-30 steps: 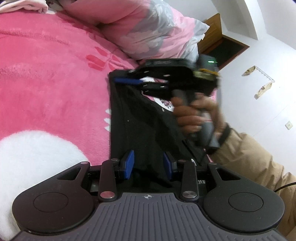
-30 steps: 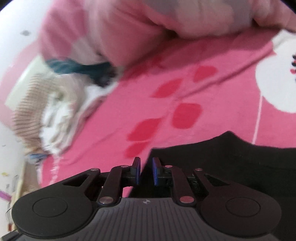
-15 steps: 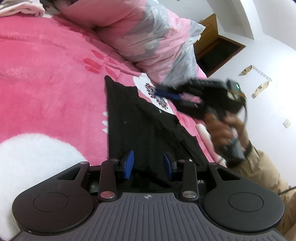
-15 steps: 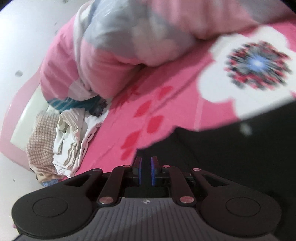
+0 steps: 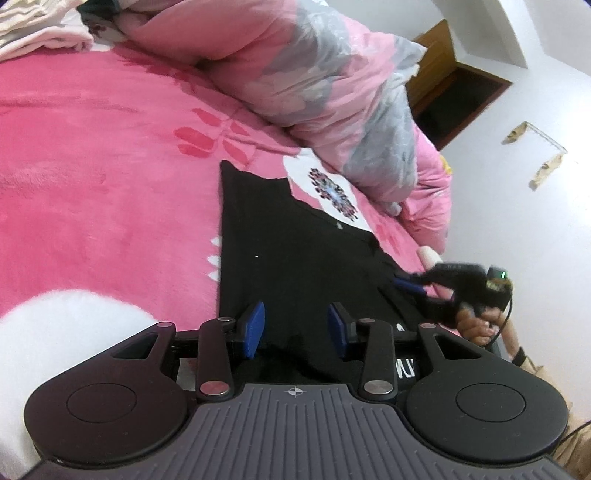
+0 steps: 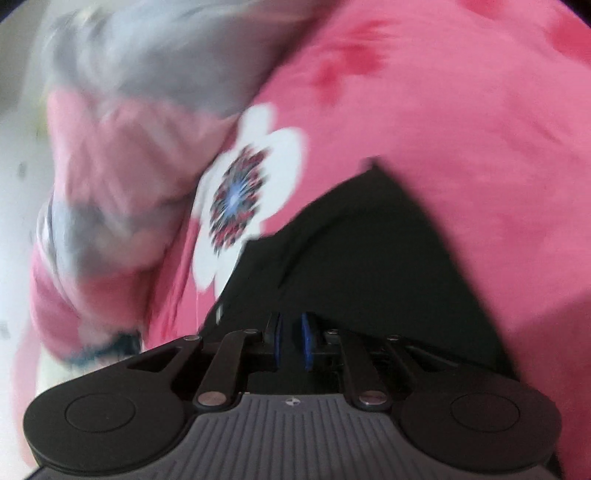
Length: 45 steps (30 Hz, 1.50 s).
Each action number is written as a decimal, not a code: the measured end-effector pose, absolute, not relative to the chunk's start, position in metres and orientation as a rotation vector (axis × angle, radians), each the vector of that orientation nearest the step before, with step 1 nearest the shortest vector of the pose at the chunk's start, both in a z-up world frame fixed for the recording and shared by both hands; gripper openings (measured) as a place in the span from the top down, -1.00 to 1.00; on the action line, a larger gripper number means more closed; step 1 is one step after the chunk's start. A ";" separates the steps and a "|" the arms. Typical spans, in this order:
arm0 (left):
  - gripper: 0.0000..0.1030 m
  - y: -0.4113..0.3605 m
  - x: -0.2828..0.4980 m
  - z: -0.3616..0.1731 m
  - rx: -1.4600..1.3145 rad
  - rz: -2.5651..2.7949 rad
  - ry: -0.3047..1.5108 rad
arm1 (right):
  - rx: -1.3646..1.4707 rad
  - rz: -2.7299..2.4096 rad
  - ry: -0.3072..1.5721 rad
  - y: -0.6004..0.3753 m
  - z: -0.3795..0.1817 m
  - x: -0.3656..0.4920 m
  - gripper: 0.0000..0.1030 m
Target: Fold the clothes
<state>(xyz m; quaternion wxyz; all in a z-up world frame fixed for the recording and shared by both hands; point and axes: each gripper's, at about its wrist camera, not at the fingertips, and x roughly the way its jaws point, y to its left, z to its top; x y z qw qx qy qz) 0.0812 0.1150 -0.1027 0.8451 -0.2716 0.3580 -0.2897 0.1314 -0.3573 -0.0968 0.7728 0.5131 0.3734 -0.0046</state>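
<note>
The right wrist view is smeared with blur, the black garment [image 6: 369, 266] runs hidden beneath the gripper body at the bottom, and folded laundry [image 5: 33, 26] is cut off upper left.

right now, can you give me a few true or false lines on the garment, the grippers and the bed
1. The garment is black. True.
2. It hangs off a chair. False: it lies spread on the pink blanket.
3. The left gripper is open over the garment. True.
4. The right gripper is wide open. False: its pads are nearly together, though blur hides whether they pinch cloth.
5. A pink and grey duvet is bunched on the bed beyond the garment. True.
</note>
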 end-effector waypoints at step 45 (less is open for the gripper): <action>-0.06 0.181 -0.053 -0.058 -0.470 -0.326 0.729 | 0.768 0.603 0.679 -0.178 -0.045 -0.069 0.43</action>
